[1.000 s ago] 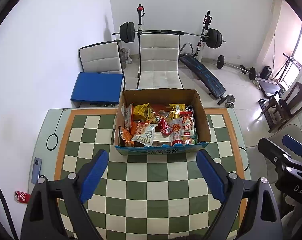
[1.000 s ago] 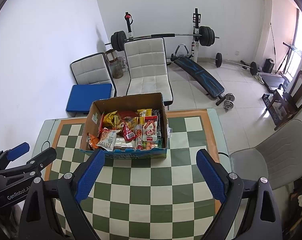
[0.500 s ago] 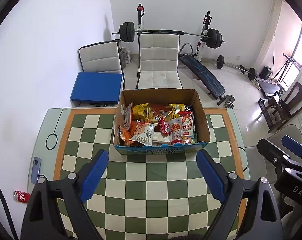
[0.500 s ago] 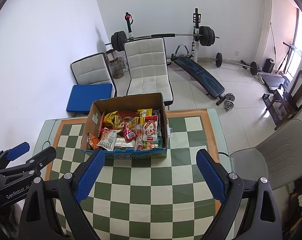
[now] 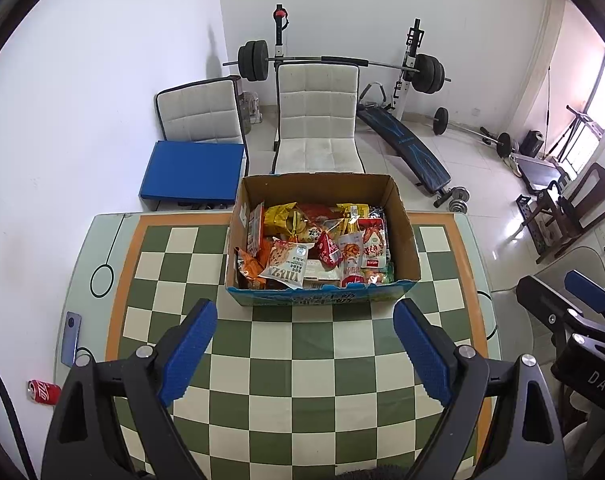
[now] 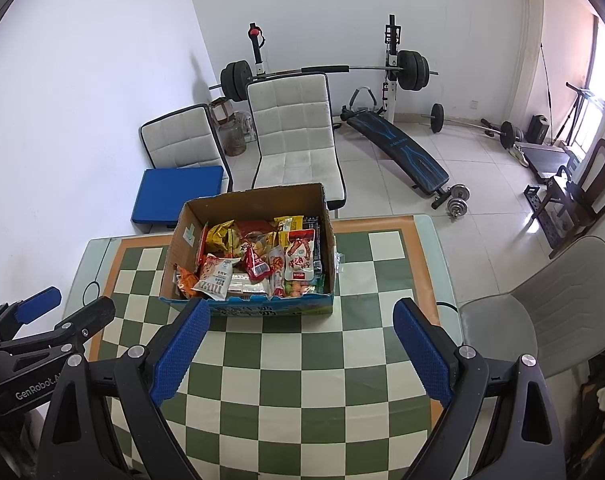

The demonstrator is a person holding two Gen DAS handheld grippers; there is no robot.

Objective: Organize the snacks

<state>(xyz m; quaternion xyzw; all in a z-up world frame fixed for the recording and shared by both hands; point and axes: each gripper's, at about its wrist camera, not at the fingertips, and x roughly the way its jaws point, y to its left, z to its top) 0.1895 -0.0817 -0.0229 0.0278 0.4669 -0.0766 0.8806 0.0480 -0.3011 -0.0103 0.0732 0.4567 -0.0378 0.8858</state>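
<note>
Snack box on checkered table, both grippers empty.
Left gripper (image 5: 304, 346) and right gripper (image 6: 302, 346) hover with jaws spread wide, near side of cardboard box (image 5: 322, 299) of snacks (image 5: 314, 246).

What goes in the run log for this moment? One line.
left gripper: open, empty | right gripper: open, empty | cardboard box: full of snacks, untouched, on checkered table

We read "GenRobot.A", cut off at the edge, in white on the black body of the left hand-held gripper (image 6: 38, 312). On the right hand-held gripper (image 5: 574, 300) we read "DAS", also cut off. The printing on the snack packets (image 5: 322, 248) and on the cardboard box (image 5: 322, 298) front is too small to read.
</note>
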